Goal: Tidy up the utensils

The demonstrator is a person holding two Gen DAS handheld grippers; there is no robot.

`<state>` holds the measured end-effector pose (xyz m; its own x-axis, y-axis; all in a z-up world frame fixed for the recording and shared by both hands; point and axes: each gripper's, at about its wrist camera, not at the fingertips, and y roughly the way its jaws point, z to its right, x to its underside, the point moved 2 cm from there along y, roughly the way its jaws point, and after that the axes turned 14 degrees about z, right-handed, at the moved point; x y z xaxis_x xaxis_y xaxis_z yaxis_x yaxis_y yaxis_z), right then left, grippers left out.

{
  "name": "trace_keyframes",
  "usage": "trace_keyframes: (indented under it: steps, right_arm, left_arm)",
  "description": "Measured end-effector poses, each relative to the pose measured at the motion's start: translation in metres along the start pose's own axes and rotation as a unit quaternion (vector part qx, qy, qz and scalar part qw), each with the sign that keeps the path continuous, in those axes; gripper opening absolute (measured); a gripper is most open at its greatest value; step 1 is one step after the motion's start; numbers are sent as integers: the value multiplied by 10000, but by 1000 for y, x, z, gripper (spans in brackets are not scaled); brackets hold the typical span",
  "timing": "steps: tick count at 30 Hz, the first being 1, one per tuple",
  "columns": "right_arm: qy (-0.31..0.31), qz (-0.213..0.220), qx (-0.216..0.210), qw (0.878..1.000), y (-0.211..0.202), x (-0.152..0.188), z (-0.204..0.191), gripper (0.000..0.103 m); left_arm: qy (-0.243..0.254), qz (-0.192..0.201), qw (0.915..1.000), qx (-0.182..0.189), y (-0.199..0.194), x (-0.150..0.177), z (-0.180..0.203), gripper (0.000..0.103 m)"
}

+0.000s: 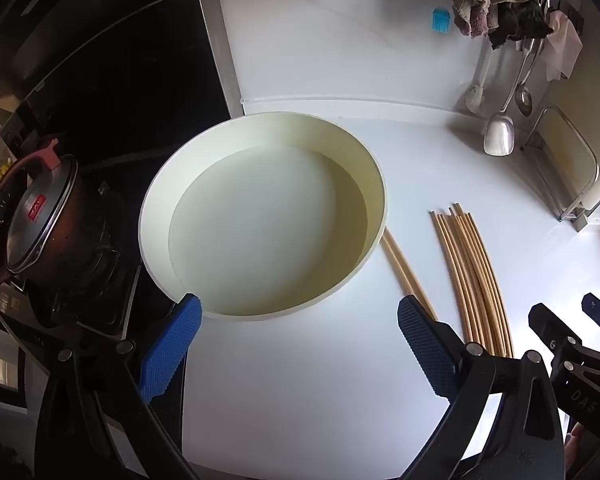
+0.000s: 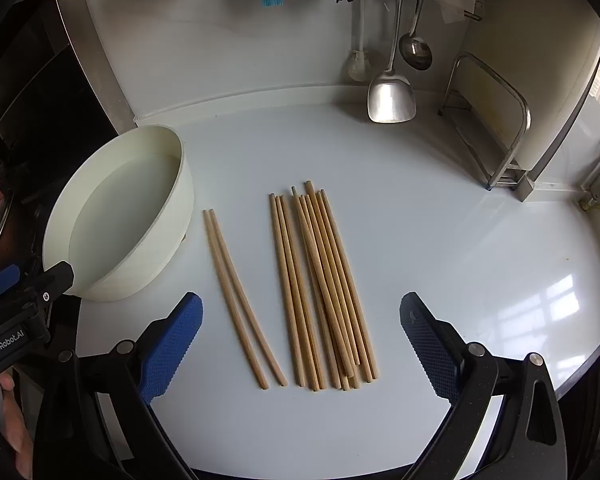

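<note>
Both sets of jaws stand spread wide with nothing between them: the left gripper [image 1: 300, 316] hangs over the near rim of the cream bowl [image 1: 374, 184], the right gripper [image 2: 302, 314] over the near ends of the wooden chopsticks. On the white counter [image 2: 460, 248], a pair of chopsticks [image 2: 240, 296] lies just right of the bowl, apart from the bundle of chopsticks [image 2: 324, 288] further right. Far right, a steel spatula [image 2: 390, 96] and ladle [image 2: 415, 50] hang at the wall.
</note>
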<state>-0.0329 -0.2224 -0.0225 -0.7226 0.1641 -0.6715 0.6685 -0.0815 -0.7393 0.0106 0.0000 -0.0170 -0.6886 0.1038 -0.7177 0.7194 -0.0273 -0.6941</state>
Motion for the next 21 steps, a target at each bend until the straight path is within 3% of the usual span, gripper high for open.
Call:
trace_keyframes:
  steps: [21]
  right_arm:
    - [-17, 2, -6, 10000, -2, 0, 1, 95]
  left_arm:
    - [56, -47, 10000, -14, -2, 9, 4, 97]
